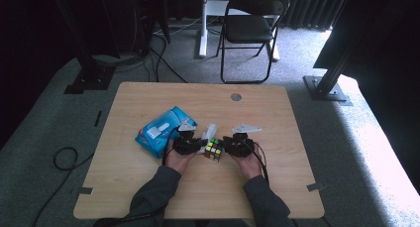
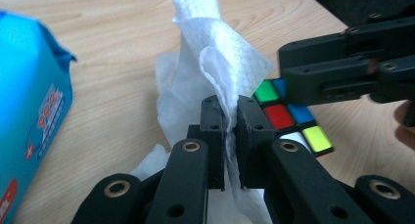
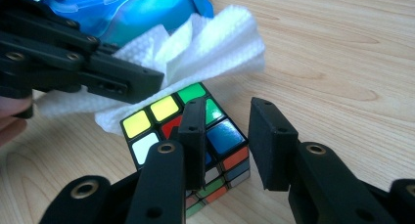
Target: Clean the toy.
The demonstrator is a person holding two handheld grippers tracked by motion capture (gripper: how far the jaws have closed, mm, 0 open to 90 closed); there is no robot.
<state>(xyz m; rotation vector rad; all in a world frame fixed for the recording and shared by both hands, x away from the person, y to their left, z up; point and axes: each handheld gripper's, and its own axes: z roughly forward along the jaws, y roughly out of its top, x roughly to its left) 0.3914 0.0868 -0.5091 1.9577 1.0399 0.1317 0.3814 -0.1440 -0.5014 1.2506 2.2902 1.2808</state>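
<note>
Left gripper (image 2: 230, 136) closed on a white wipe (image 2: 215, 72), fingers (image 2: 211, 136) pinching the sheet between them, the loose end standing up above. Right gripper (image 3: 227, 136) at a Rubik's cube (image 3: 186, 136), fingers (image 3: 193, 136) narrow, 1 of them across the cube's top corner, the other beside the cube; grip on the cube not clear. Cube (image 1: 214, 149) on the wooden table (image 1: 148, 197), near the middle, between the 2 hands. Wipe touching the cube's far left side. Blue wipes pack (image 1: 161, 130) lying on the table, far left of the cube, just behind the left hand (image 1: 177, 160).
</note>
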